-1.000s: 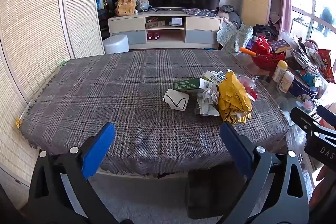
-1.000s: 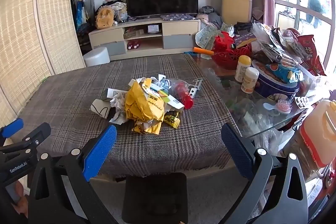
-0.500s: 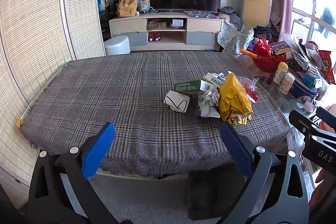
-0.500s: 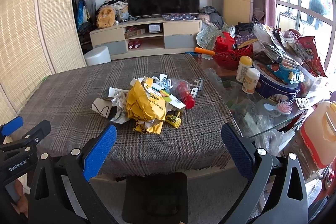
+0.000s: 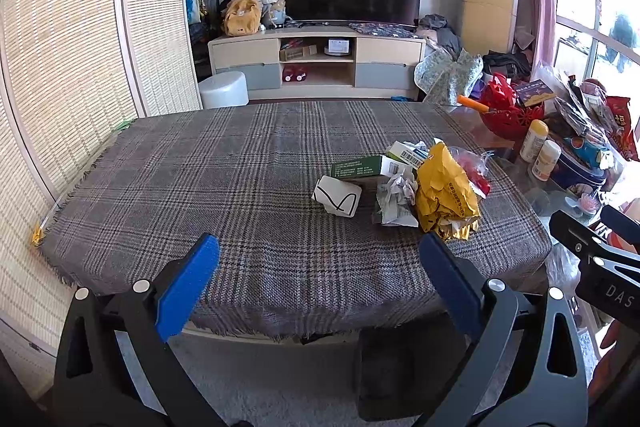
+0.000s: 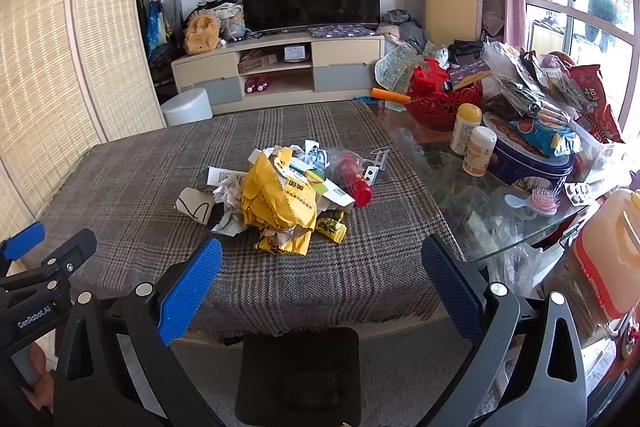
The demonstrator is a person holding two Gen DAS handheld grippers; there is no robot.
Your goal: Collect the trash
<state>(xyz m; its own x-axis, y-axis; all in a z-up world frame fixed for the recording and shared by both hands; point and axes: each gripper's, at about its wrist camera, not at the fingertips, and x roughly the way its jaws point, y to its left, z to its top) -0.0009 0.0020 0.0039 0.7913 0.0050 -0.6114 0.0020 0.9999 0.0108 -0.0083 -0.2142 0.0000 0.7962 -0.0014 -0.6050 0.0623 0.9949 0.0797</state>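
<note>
A pile of trash lies on the plaid-covered table (image 5: 240,195): a crumpled yellow bag (image 5: 444,195) (image 6: 276,203), crumpled grey paper (image 5: 394,201), a white paper cup on its side (image 5: 337,195) (image 6: 194,207), a green carton (image 5: 356,167), a red bottle in clear plastic (image 6: 354,179) and small wrappers (image 6: 332,227). My left gripper (image 5: 318,279) is open and empty, short of the table's near edge. My right gripper (image 6: 320,281) is open and empty, also short of the near edge, in front of the pile.
A dark bin (image 6: 298,375) (image 5: 400,371) stands on the floor below the table's near edge. To the right a glass table (image 6: 500,211) holds a red basket (image 6: 440,99), bottles (image 6: 476,151), a blue tin and snack bags. A TV stand (image 5: 316,63) is behind.
Both grippers have eased slightly forward and upward toward the table. The trash pile has not moved and both grippers stay open.
</note>
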